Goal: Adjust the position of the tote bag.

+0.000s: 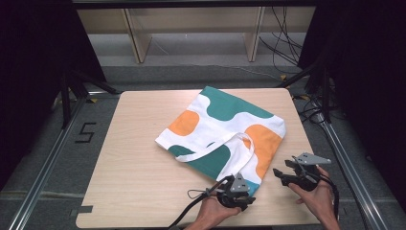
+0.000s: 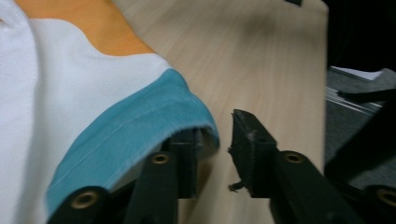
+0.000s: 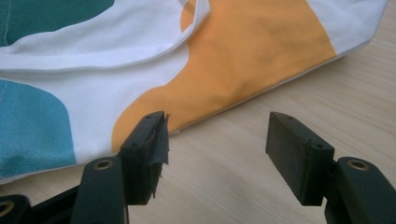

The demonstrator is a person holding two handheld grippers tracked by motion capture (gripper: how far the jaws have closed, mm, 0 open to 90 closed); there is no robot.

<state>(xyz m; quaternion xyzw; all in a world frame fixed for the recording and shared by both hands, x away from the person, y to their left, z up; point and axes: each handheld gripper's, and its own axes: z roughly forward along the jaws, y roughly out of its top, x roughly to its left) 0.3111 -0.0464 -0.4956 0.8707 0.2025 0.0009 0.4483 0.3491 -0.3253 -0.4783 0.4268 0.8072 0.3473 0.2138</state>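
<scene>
Table [image 1: 143, 191] light wood, dark surround. I see tote [image 1: 225, 129] flat at centre-right. My left gripper [image 1: 238, 194] at tote's near blue corner, jaws parted, cloth draped over one jaw, unclamped. My right gripper [image 1: 282, 172] open beside orange edge, holding nothing.

My tote bag [image 1: 225, 129] lay flat and skewed on the table's right half, white cotton with green, orange and blue blobs. Its white strap [image 1: 218, 146] looped across the front, and its blue corner [image 2: 140, 135] draped over my left tong's jaw.
</scene>
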